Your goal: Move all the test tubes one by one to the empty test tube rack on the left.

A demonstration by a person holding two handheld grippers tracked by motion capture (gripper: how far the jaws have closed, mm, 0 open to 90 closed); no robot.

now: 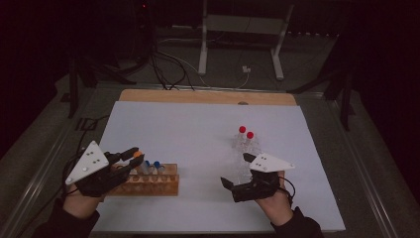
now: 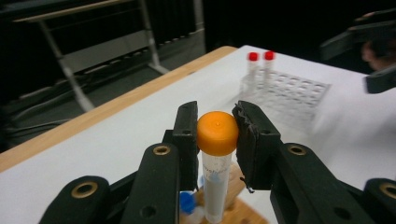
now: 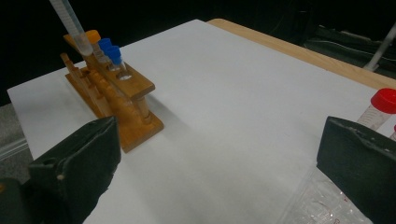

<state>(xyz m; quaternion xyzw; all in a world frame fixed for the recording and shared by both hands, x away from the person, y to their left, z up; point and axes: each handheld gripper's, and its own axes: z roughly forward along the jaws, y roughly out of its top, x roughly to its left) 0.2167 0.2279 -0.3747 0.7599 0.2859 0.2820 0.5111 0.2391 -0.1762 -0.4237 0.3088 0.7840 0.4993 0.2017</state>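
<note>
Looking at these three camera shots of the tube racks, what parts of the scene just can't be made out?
- Orange-capped tube, left gripper view: its bottom is cut off by the lower edge, so whether it has left the wooden rack is unclear.
- Clear rack, high view: its near end is hidden behind the right gripper.
- Blue-capped tubes, high view: too small and dim to count surely.
- Red-capped tube, right gripper view: lower part hidden by a jaw.

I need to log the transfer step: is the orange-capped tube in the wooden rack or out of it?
Out: the orange-capped tube is clamped between the left gripper jaws, its bottom above the wooden rack.
</note>
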